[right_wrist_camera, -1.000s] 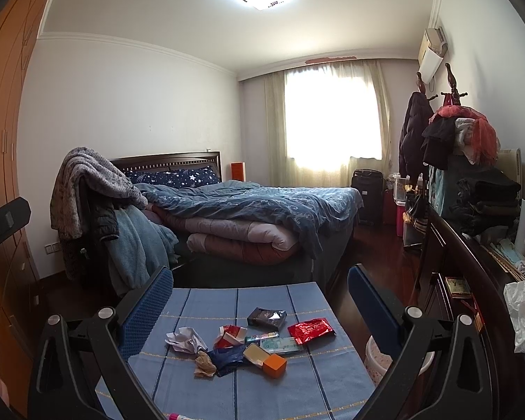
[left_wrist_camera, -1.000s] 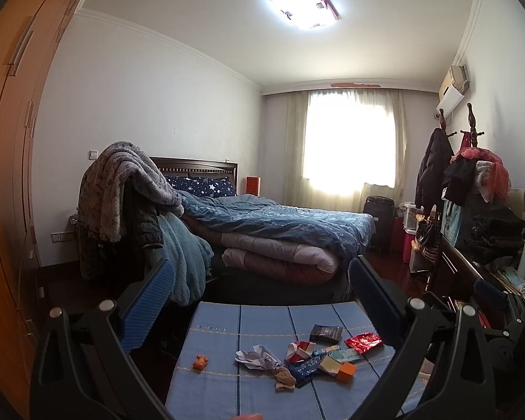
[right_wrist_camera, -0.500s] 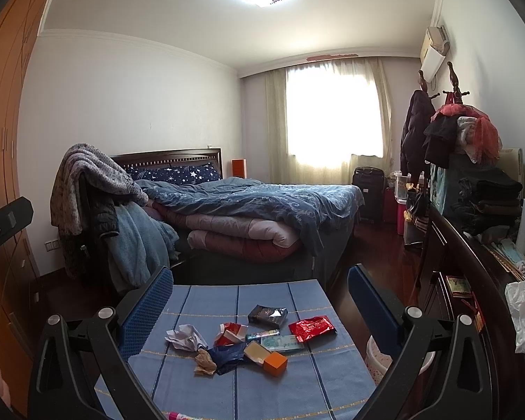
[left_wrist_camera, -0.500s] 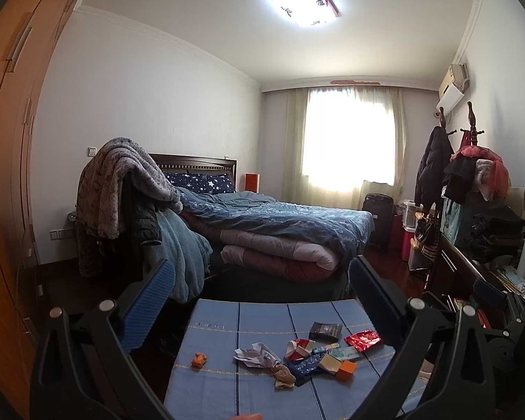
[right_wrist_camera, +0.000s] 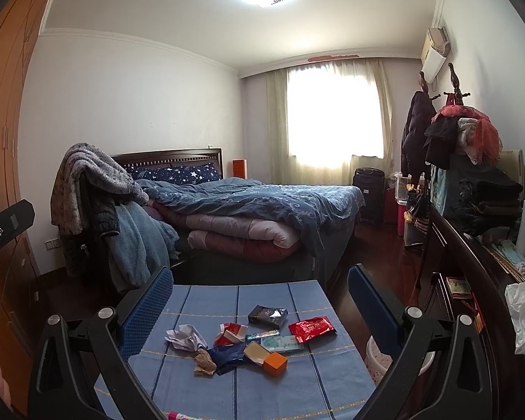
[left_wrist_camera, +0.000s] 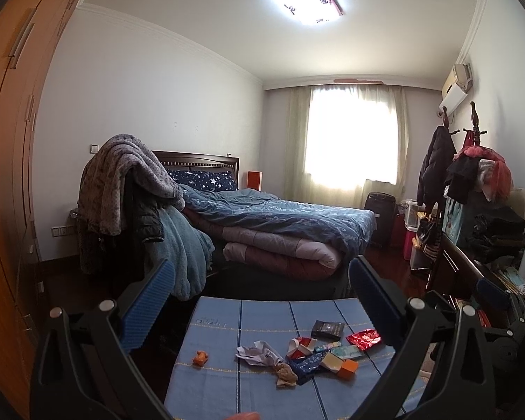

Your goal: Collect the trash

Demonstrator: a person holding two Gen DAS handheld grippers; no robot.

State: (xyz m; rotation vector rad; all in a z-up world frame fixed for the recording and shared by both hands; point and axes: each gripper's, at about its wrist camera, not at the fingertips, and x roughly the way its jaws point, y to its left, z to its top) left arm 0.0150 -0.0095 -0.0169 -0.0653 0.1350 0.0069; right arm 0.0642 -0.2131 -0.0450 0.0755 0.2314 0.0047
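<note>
Both my grippers hang above the near end of a small table covered in a blue striped cloth (right_wrist_camera: 297, 381), and neither touches anything. My left gripper (left_wrist_camera: 262, 302) has its jaws spread wide with nothing between them; my right gripper (right_wrist_camera: 260, 301) is spread just as wide and equally empty. The trash sits in a loose cluster on the cloth ahead of me: a crumpled white paper (right_wrist_camera: 185, 337), a brown wad (right_wrist_camera: 204, 361) just in front of it, a dark blue wrapper (right_wrist_camera: 227, 355), a red-and-white wrapper (right_wrist_camera: 231, 333), an open orange box (right_wrist_camera: 267, 357), a pale green packet (right_wrist_camera: 281, 343), a shiny red pouch (right_wrist_camera: 311, 329) and a dark packet (right_wrist_camera: 267, 315) farthest from me. In my left view a small orange scrap (left_wrist_camera: 200, 357) lies apart from the heap, toward the left edge of the cloth. Beyond the table stands a bed (right_wrist_camera: 248, 206) with a blue duvet, and a white bin (right_wrist_camera: 379, 360) sits on the floor beside the table's right side.
</note>
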